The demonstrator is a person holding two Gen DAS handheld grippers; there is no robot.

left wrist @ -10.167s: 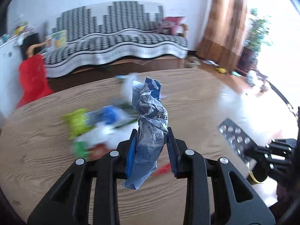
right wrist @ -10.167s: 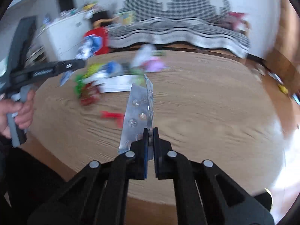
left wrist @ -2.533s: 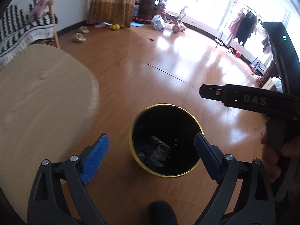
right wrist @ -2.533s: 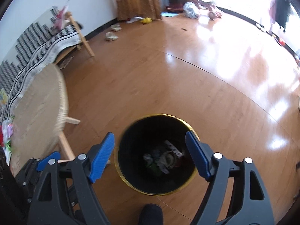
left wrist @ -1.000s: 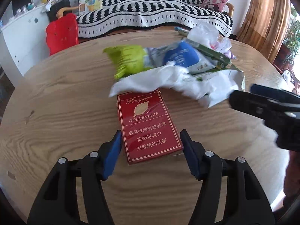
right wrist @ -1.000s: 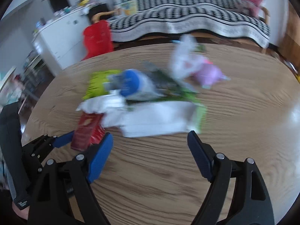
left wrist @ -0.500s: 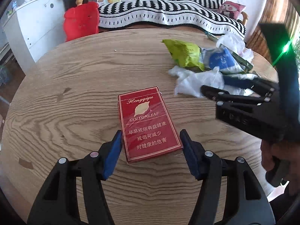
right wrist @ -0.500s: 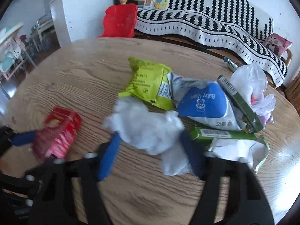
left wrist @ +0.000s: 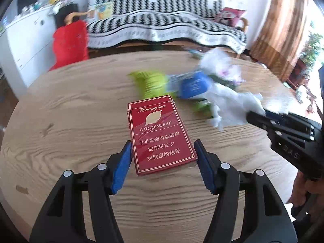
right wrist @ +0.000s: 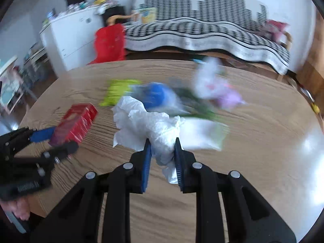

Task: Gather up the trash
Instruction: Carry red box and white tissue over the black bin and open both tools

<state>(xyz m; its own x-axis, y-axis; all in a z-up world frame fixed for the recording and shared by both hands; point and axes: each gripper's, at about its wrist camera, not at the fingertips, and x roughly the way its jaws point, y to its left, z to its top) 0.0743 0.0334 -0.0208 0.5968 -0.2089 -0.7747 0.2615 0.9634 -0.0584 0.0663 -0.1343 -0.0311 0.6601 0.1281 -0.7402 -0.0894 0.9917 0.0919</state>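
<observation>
A red cigarette pack (left wrist: pixel 158 133) sits between the blue pads of my left gripper (left wrist: pixel 162 143), which is shut on its two long sides and holds it just above the round wooden table (left wrist: pixel 70 111). My right gripper (right wrist: pixel 163 141) is closing its jaws on a crumpled white tissue (right wrist: pixel 145 121), whose pads press into the paper. In the right wrist view the left gripper (right wrist: pixel 56 139) holds the pack (right wrist: pixel 79 117) at the left. The left wrist view shows the right gripper (left wrist: pixel 261 117) with the tissue (left wrist: pixel 232 105) at the right.
More trash lies blurred behind on the table: a green packet (left wrist: pixel 151 83), a blue wipes pack (left wrist: pixel 194 87), a white plastic bag (left wrist: pixel 220 66) and a flat white wrapper (right wrist: pixel 202 133). Beyond stand a striped sofa (left wrist: pixel 162 26), a red chair (left wrist: pixel 70 42) and a white cabinet (left wrist: pixel 24 40).
The right gripper went from wide open to shut on the white tissue and lifted it off the pile. The left gripper kept the red pack and rose a little.
</observation>
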